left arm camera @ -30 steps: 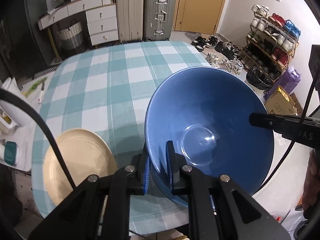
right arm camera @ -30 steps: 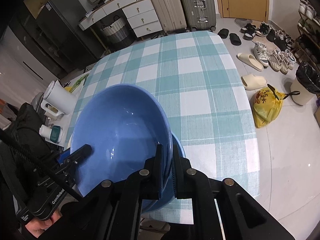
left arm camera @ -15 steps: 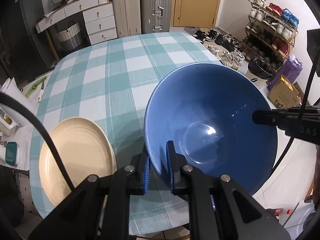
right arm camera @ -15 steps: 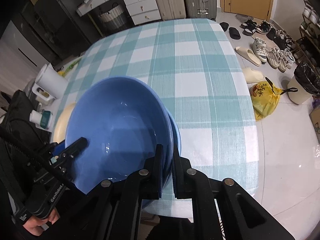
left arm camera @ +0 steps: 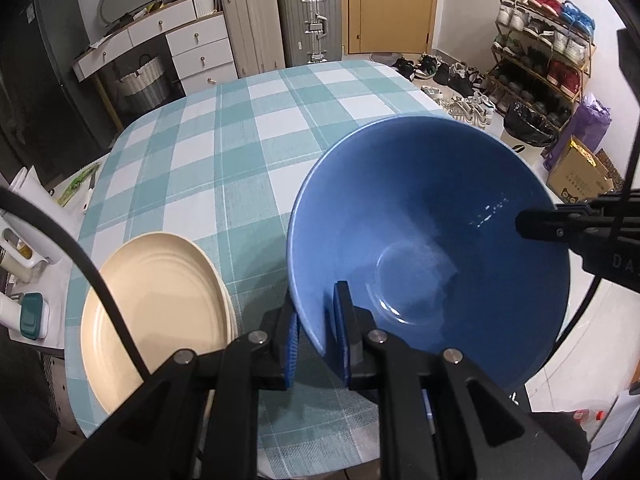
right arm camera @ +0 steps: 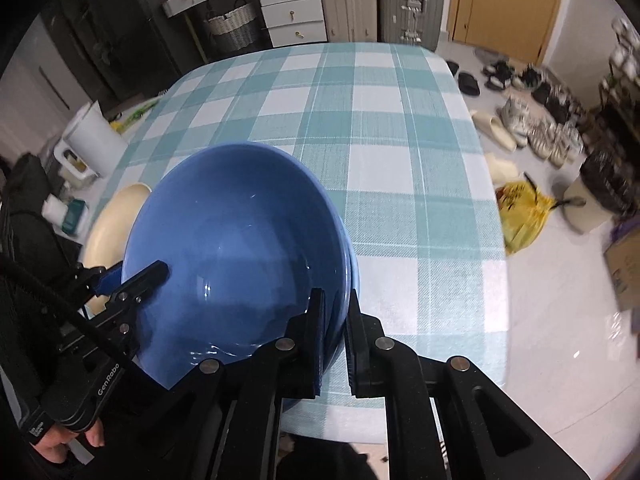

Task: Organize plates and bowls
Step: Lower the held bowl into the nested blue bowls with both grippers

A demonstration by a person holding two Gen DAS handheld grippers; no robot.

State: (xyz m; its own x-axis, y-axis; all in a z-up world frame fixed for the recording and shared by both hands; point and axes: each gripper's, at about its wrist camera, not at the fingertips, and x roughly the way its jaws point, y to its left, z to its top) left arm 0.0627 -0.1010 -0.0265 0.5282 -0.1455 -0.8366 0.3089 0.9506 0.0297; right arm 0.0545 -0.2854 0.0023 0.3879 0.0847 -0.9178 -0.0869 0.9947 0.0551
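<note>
Left gripper (left arm camera: 316, 334) and right gripper (right arm camera: 334, 334) each pinch opposite rims of my large glossy blue ceramic bowl (left arm camera: 432, 248), steadying it level above a second blue bowl (right arm camera: 353, 276) for nesting on the desk (left arm camera: 240, 152).

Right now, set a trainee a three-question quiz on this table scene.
1. True or false: both tongs grip the rim of the big glossy blue bowl.
2. On which side of that bowl, in the left wrist view, does the round cream plate lie?
3. What lies directly under the held bowl in the right wrist view: A) a second blue rim, B) a cup, C) a spoon?

Key: 1 true: left tongs and right tongs each clamp its rim. 2 left, on the teal checked tablecloth. 3 A.
</note>
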